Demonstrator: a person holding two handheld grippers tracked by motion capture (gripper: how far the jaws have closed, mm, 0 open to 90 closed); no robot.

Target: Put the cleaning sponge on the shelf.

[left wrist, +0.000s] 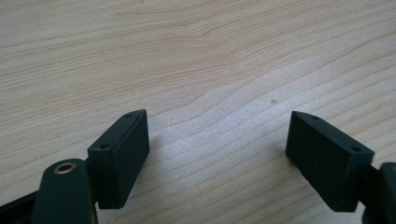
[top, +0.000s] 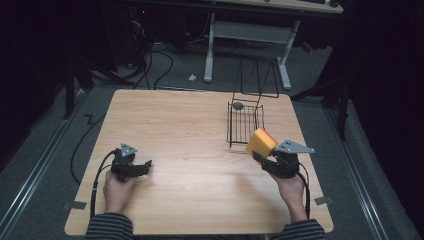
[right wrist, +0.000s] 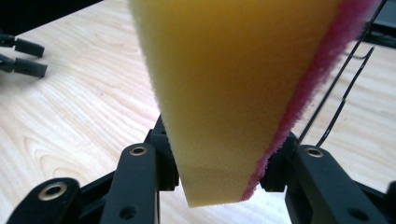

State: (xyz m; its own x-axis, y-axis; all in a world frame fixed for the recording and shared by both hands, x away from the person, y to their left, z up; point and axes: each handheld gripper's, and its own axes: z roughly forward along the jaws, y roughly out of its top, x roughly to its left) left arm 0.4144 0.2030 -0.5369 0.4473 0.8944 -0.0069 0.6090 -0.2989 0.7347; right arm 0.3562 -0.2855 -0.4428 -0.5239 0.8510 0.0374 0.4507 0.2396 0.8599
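A person sits at the near side of a wooden table [top: 190, 145] and holds a claw in each hand.

The right gripper [top: 261, 159] is near the right edge of the table. Its jaws are squeezed tight on a sponge [top: 261, 142]. The sponge is yellow with a pink layer on one side. It sticks up out of the jaws, off the table. In the right gripper view the sponge [right wrist: 233, 93] fills the gap between the two black jaws.

Just behind the sponge, farther away, stands a black wire basket [top: 245, 121]. A small grey round thing [top: 238, 105] lies at its far left corner.

The left gripper [top: 146, 166] is low over the table on the near left side. Its jaws are wide apart and hold nothing. In the left gripper view bare wood shows between them.
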